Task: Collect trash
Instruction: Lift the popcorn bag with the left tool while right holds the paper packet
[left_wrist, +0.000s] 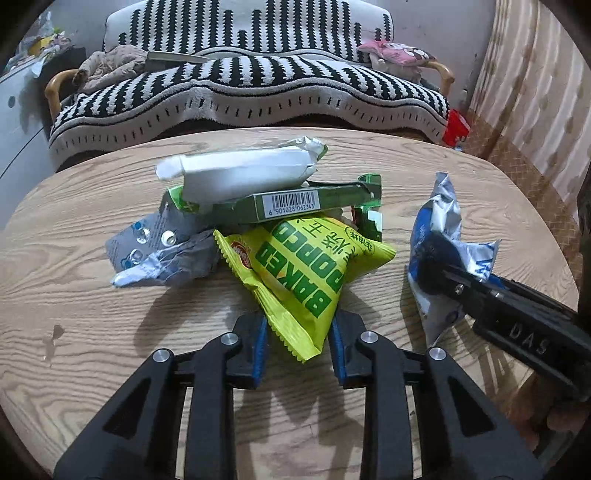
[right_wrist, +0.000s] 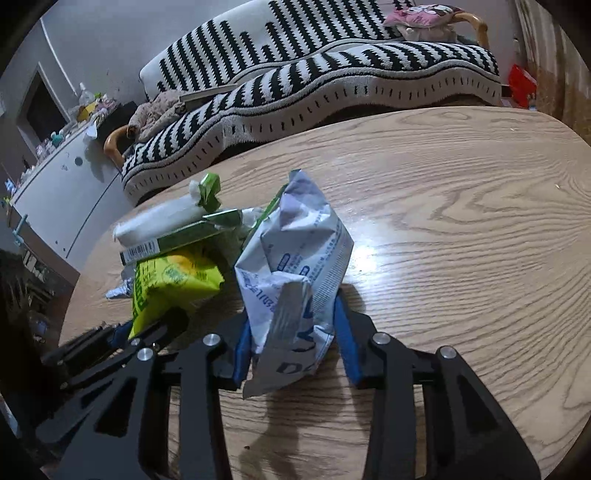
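A pile of trash lies on the round wooden table (left_wrist: 92, 314): a yellow-green popcorn bag (left_wrist: 303, 269), a green carton with a barcode (left_wrist: 288, 206), a white wrapper (left_wrist: 240, 173) on top and a crumpled grey blister pack (left_wrist: 162, 251). My left gripper (left_wrist: 298, 347) is shut on the near corner of the popcorn bag. My right gripper (right_wrist: 291, 343) is shut on a crumpled white-and-blue bag (right_wrist: 295, 266), which also shows in the left wrist view (left_wrist: 439, 236), right of the pile. The popcorn bag (right_wrist: 173, 284) and the carton (right_wrist: 173, 236) lie left of it.
A black-and-white striped sofa (left_wrist: 251, 85) stands behind the table, with clothes (left_wrist: 110, 66) and a pink cushion (left_wrist: 395, 51) on it. A white cabinet (right_wrist: 62, 188) stands at the left. A red object (left_wrist: 456, 127) lies on the floor at the right.
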